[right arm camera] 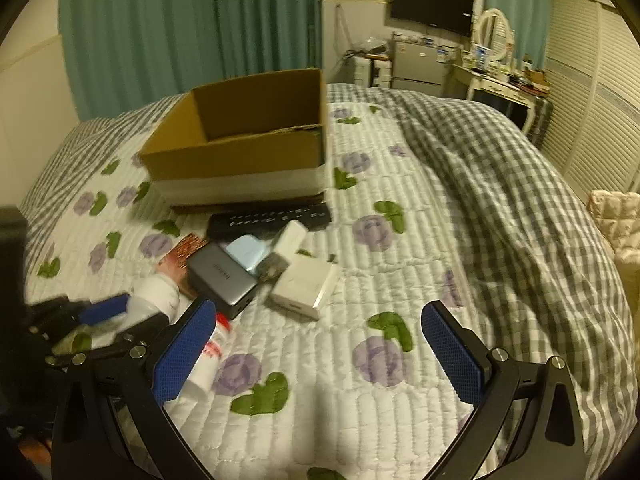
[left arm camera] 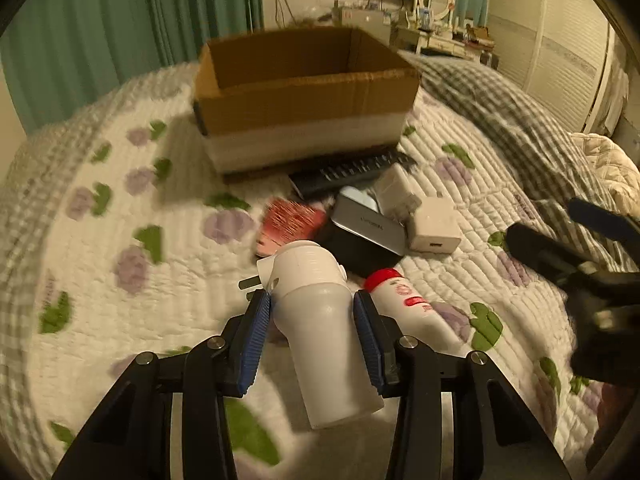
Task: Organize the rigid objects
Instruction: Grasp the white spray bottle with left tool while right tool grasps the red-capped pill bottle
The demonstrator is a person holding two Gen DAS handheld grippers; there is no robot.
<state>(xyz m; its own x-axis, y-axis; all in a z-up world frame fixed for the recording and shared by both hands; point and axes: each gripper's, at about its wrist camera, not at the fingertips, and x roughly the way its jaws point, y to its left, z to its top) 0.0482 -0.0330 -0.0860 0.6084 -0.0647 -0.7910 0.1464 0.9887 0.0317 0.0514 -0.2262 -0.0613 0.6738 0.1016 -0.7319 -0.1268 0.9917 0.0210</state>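
The bed quilt point(left arm camera: 120, 200) is the biggest thing, white with purple flowers. On it sits the cardboard box point(left arm camera: 304, 100), open on top, and I cannot see anything inside it. It is straight ahead of the left gripper point(left arm camera: 314, 320), past a little heap of things.

In the heap, the black remote point(left arm camera: 352, 172) lies right by the front of the box. Nearer lie a gray power block point(left arm camera: 366, 232), a red pack point(left arm camera: 290, 222) and a white charger point(left arm camera: 434, 228), all close together.

The left gripper is closed on the white bottle-shaped thing point(left arm camera: 320, 320). Its blue pads press on both sides. The thing's long side points forward and a bit left, toward the box, with its fat end in front. It looks lifted off the quilt. I think the next move is to carry it forward over the heap and drop it in the box, so the left hand is the one to do it.

A small white bottle with a red cap point(left arm camera: 408, 304) lies just to the right of it, on the quilt.

The right gripper point(right arm camera: 320, 344) is spread wide and holds nothing. It hangs over bare quilt.
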